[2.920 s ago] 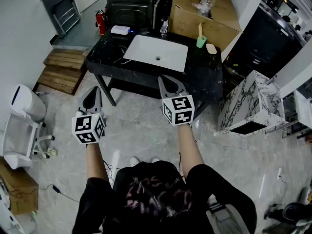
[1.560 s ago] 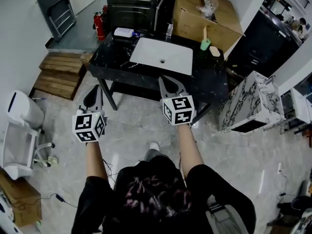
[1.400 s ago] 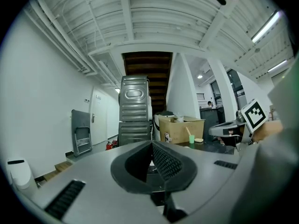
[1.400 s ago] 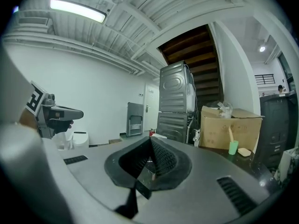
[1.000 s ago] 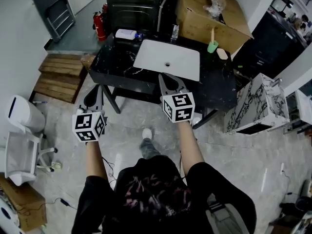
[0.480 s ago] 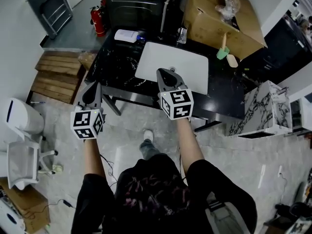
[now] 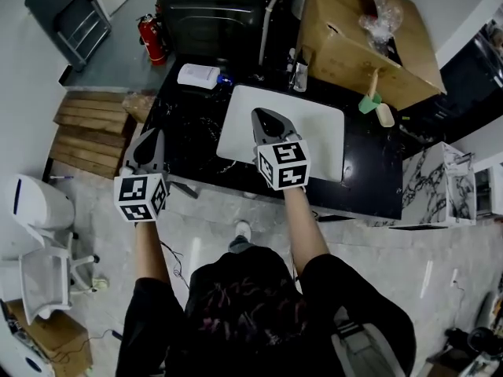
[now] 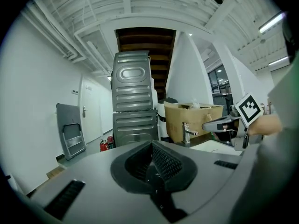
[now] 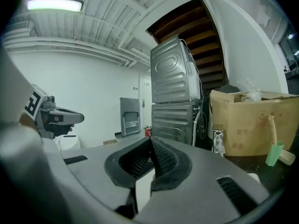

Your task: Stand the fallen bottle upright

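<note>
The fallen bottle [image 7: 198,75], white with a blue cap, lies on its side at the back left of the black marble counter [image 7: 181,124]. My left gripper [image 7: 148,143] hangs shut and empty over the counter's front left edge, well short of the bottle. Over the white sink basin [image 7: 322,128], my right gripper [image 7: 268,121] is also shut and holds nothing. In the left gripper view the jaws [image 8: 152,146] meet, with the right gripper [image 8: 229,122] off to the side. The right gripper view shows jaws [image 9: 152,143] touching at the tips. The bottle is in neither gripper view.
A faucet [image 7: 299,73] stands behind the basin. A green cup [image 7: 370,103] with a brush sits at the back right, by a cardboard box [image 7: 369,30]. Stacked metal machines [image 7: 212,10] rise behind the counter. A fire extinguisher [image 7: 149,38] and wooden pallets [image 7: 86,128] lie left.
The person has walked up to the counter. Both grippers, earlier over the floor in front of it, now reach over its front edge and the basin. The jaws have stayed closed.
</note>
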Demonstrator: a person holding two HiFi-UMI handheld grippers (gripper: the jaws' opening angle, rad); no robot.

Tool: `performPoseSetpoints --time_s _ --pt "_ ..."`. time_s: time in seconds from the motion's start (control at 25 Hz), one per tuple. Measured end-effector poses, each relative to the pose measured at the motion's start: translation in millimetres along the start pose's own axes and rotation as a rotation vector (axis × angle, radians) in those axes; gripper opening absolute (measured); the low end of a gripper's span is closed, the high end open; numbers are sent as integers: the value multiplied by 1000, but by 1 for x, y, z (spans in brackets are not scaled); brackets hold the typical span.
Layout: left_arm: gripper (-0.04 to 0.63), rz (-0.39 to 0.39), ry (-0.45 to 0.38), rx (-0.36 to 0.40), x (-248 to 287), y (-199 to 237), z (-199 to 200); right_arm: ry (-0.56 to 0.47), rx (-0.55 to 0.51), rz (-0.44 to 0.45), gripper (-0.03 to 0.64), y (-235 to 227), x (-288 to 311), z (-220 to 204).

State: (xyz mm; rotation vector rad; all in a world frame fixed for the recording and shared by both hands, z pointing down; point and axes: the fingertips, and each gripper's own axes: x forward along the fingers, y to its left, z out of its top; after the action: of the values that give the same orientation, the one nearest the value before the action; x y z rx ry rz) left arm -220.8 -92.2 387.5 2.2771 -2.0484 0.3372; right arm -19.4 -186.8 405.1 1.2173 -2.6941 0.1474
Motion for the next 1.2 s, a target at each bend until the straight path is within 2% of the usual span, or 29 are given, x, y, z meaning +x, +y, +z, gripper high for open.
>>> performPoseSetpoints --time_s 0.68,1.2 --pt "15 -84 30 44 86 1 9 9 13 -28 11 -43 53 6" --pt "15 -183 66 31 166 28 -6 49 20 -110 11 -69 113 1"
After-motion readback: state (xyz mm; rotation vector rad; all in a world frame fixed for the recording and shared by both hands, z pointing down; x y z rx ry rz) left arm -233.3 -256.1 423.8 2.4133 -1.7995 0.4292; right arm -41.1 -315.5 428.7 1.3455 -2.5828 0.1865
